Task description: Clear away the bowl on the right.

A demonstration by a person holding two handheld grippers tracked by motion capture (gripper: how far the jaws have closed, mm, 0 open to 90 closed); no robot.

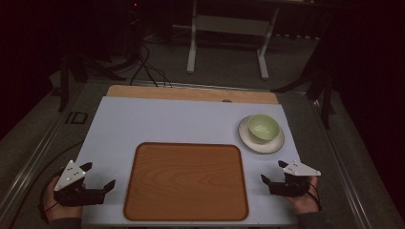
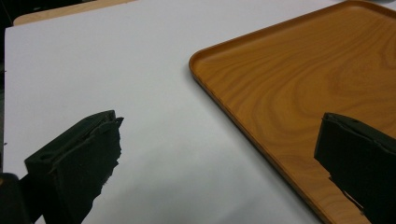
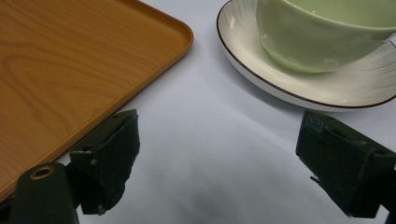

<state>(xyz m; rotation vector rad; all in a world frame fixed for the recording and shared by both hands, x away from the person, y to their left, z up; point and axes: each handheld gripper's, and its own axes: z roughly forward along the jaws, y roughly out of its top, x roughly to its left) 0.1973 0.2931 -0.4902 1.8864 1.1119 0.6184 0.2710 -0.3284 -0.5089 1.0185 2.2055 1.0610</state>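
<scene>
On the white mat (image 1: 157,119), at its far right corner, a pale green bowl (image 1: 263,127) sits centred in a white saucer (image 1: 249,137) with a dark rim, the pair set just beyond the wooden tray (image 1: 186,181), apart from it and probably meant to be carried onto it, since the tray lies bare in the middle with room to spare. Nearest the saucer, the right gripper (image 1: 274,172) rests low at the mat's near right edge, jaws spread wide with nothing between them, aimed at the gap between tray corner and saucer. Opposite, the left gripper (image 1: 99,175) sits just beside the tray's left edge, jaws likewise apart and empty, as if both hands wait at a ready position.
</scene>
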